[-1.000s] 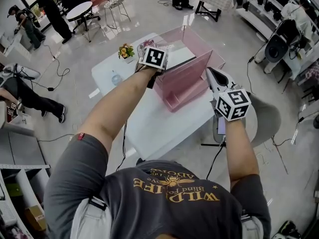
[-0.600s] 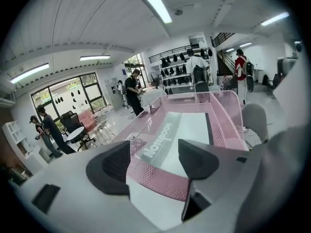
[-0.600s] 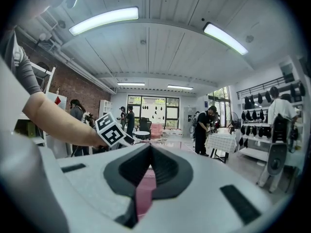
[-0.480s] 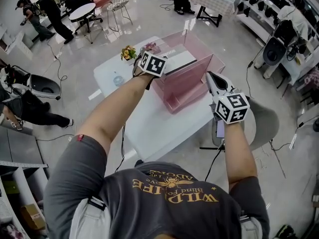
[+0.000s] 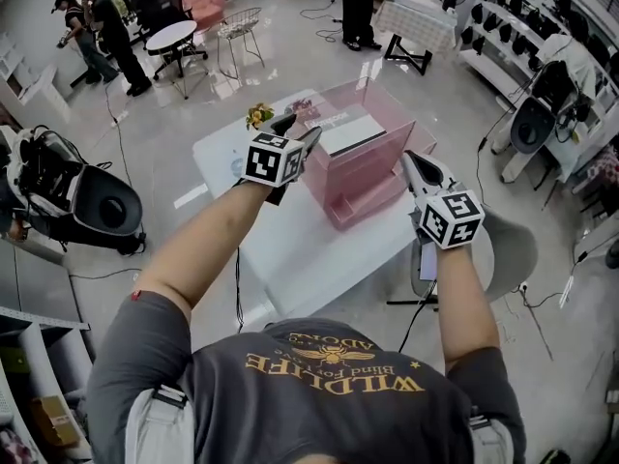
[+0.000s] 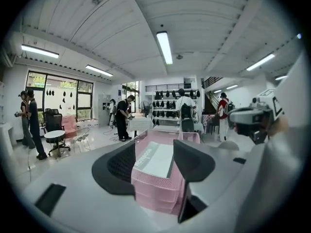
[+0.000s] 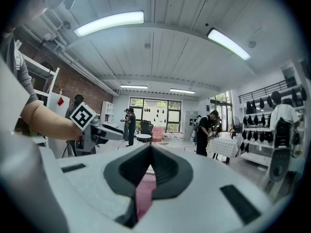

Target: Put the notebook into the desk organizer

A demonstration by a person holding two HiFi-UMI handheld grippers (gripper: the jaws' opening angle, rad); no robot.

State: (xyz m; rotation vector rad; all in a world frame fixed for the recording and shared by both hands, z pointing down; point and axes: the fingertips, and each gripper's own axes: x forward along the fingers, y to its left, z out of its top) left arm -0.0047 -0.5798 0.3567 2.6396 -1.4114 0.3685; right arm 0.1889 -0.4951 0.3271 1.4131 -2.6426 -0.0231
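Note:
The pink desk organizer (image 5: 372, 167) stands on the white table (image 5: 290, 245). The notebook (image 5: 352, 133), white with a dark edge, lies flat in its top tray; in the left gripper view the notebook (image 6: 158, 160) shows ahead, between the jaws but well beyond them. My left gripper (image 5: 302, 130) hangs just left of the organizer, open, apart from the notebook; its jaws have just been closing a little with nothing between them. My right gripper (image 5: 411, 160) sits at the organizer's right side, its jaws shut tip to tip (image 7: 149, 148) on nothing.
A small flower pot (image 5: 259, 116) stands at the table's far left corner. A grey chair (image 5: 510, 247) is on the right of the table. Several people, a round table (image 5: 174, 37) and a black seat (image 5: 73, 196) are farther off on the floor.
My left gripper has drawn back to the left and risen from the notebook's end, and its jaws stand wider. The notebook stays in the top tray. The right gripper shifted slightly.

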